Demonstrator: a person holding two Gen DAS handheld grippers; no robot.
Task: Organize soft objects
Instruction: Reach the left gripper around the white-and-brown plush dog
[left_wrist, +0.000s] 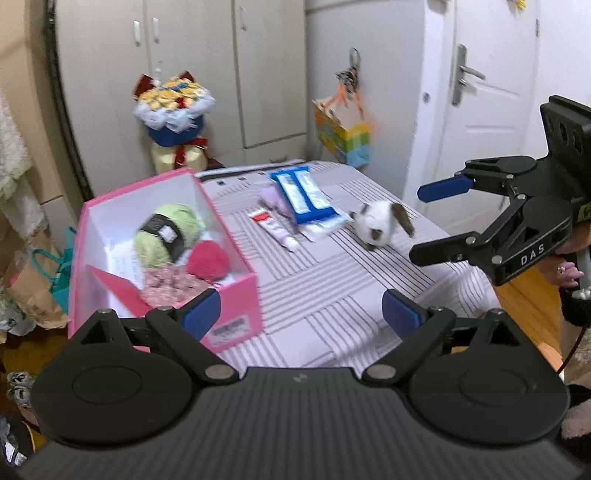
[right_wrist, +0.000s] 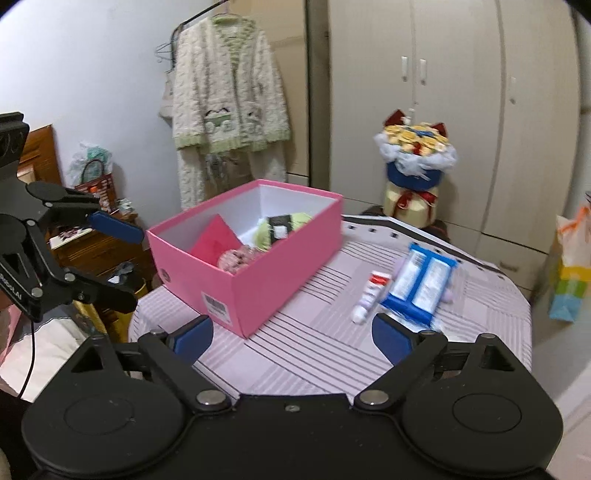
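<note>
A pink box (left_wrist: 236, 295) (right_wrist: 258, 273) stands on the left of the striped table (left_wrist: 325, 295). It holds a green yarn ball (left_wrist: 166, 236), a red yarn ball (left_wrist: 207, 260) and a floral soft piece (left_wrist: 170, 282). A white and brown plush toy (left_wrist: 380, 221) lies on the table right of middle. My left gripper (left_wrist: 301, 314) is open and empty over the near table edge. My right gripper (right_wrist: 291, 338) is open and empty; it also shows in the left wrist view (left_wrist: 424, 225), just right of the plush.
A blue and white packet (left_wrist: 303, 194) (right_wrist: 421, 280), a small tube (left_wrist: 275, 229) (right_wrist: 369, 295) and a purple item (left_wrist: 273, 197) lie mid-table. A bouquet (left_wrist: 173, 107) stands behind, a gift bag (left_wrist: 343, 136) hangs by the door, and a robe (right_wrist: 225, 110) hangs on the wall.
</note>
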